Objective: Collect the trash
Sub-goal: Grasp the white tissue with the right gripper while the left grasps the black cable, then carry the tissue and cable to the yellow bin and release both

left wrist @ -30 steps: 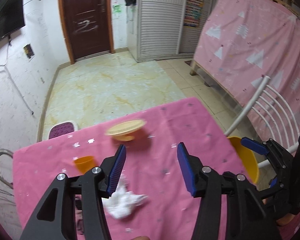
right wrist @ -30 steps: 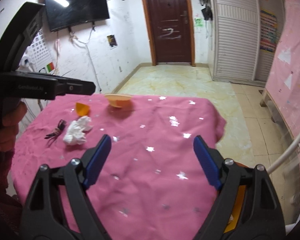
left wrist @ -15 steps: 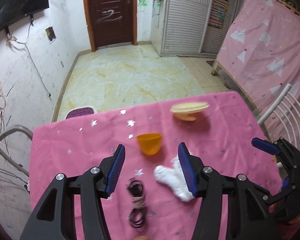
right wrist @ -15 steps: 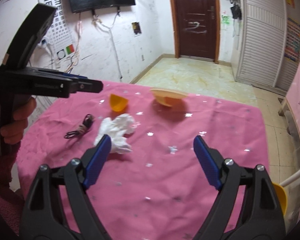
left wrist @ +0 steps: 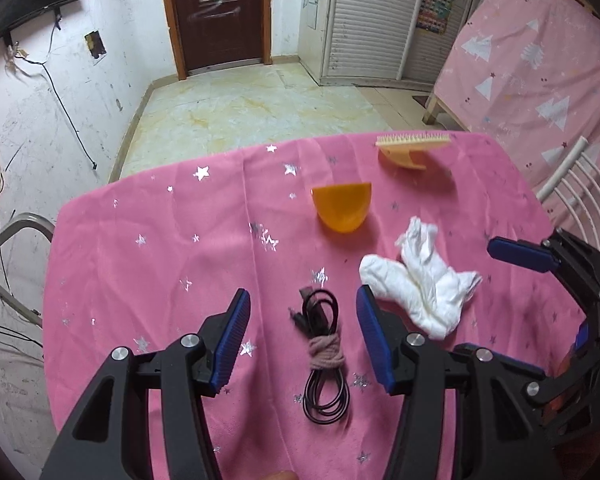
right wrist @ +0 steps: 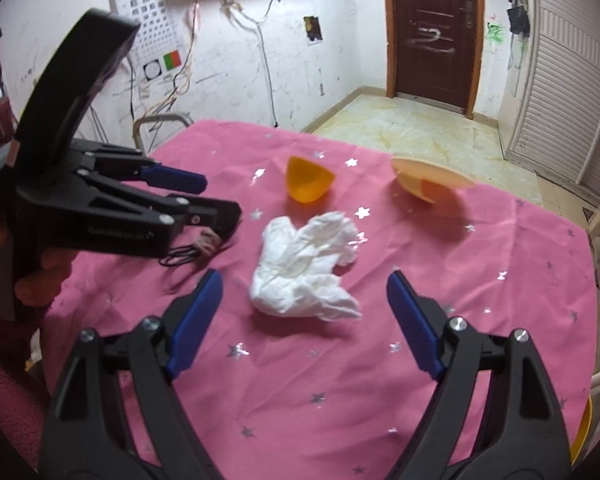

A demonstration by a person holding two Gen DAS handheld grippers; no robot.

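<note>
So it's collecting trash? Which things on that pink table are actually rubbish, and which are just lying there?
Likely trash:
- crumpled white tissue

Probably just lying about:
- coiled black cable
- orange cup on its side
- tan comb-like dish

Both grippers are open, holding nothing.

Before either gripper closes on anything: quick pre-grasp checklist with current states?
1. Right gripper open and empty: ok, jaws stand wide apart.
2. Crumpled white tissue lined up with the right gripper: ok, it lies just ahead of the gap between the jaws, not yet inside it.
3. Left gripper open and empty: ok.
4. Left gripper's target is trash: not ok, it frames the coiled black cable tied with pinkish string, which looks like no trash.
5. Grippers apart from each other: ok, a gap shows in both views.
6. Orange plastic cup lying on its side clear of the tissue: ok, pink cloth shows between them.
</note>
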